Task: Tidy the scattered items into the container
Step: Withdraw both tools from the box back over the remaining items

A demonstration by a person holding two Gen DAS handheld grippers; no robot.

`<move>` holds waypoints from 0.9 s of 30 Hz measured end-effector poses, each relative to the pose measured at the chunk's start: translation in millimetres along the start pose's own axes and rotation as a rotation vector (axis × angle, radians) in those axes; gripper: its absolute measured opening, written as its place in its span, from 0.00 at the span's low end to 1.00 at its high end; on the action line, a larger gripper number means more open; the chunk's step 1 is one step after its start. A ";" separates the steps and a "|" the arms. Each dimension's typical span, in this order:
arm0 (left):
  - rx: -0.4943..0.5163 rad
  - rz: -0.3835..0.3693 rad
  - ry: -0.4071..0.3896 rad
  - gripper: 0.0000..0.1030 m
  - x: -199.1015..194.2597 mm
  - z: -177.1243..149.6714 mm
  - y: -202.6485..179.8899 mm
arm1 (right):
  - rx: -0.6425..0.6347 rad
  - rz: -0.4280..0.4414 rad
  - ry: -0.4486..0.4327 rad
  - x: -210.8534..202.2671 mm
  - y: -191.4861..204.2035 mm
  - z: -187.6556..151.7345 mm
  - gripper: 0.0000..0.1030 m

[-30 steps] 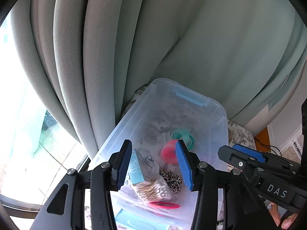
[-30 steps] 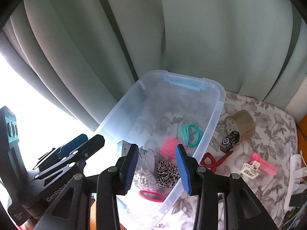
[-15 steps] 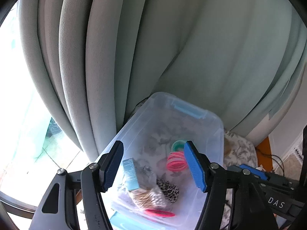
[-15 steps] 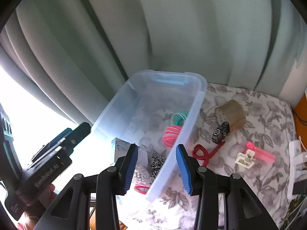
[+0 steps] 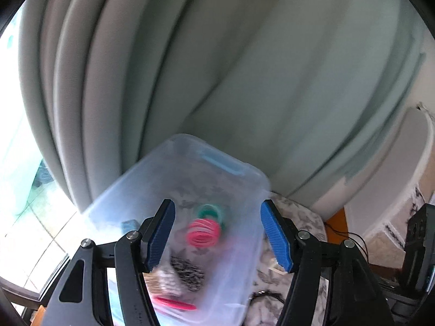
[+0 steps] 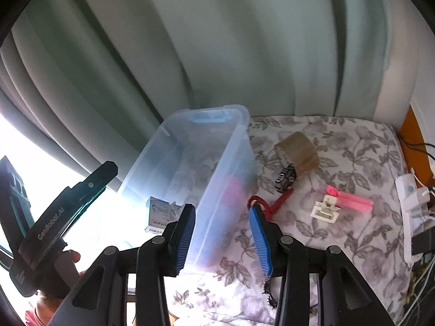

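Clear plastic, a storage bin (image 6: 217,163) sits at the curtain side of a floral-print bedcover (image 6: 339,231), already holding pink hair ties (image 5: 203,233), teal ones (image 5: 210,212), a leopard-print scrunchie (image 5: 187,273) and a small blue-and-white box (image 6: 159,213). The left gripper (image 5: 217,233) hangs over the bin with its jaws apart and nothing between them; the right gripper (image 6: 223,236) straddles the bin's near wall, jaws likewise parted and empty. Beside the bin, on the side away from the window, a roll of brown tape (image 6: 296,149), a toy car (image 6: 285,179), a red coiled cord (image 6: 269,203) and a pink-and-white clip (its make unclear) (image 6: 339,203) wait. The step appears to be the swing toward the next item; the cord, nearest the bin, seems the likely pickup, calling for a lowered, centred close.
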State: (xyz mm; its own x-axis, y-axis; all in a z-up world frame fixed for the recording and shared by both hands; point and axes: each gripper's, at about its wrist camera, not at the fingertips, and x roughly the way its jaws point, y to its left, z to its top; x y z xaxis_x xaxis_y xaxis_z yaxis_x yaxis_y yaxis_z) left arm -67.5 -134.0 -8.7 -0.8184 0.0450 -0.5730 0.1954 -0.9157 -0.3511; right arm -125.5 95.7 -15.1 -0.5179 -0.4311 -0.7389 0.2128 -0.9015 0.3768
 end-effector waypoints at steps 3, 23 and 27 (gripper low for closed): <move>0.046 -0.021 0.011 0.65 0.9 -5.5 -19.8 | 0.027 0.003 -0.016 -8.9 -14.2 -4.0 0.44; 0.448 -0.043 0.226 0.65 51.0 -98.2 -143.5 | 0.280 -0.073 -0.031 -45.4 -155.7 -56.0 0.44; 0.500 -0.027 0.350 0.65 77.4 -131.1 -153.8 | 0.334 -0.067 -0.005 -38.2 -177.2 -67.0 0.44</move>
State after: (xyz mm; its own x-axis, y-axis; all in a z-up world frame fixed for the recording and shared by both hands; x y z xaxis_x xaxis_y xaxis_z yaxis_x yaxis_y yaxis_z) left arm -90.1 62.7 -96.0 -0.5766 0.1221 -0.8079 -0.1703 -0.9850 -0.0274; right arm -87.9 269.3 -91.1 -0.5262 -0.3702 -0.7656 -0.1042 -0.8654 0.4901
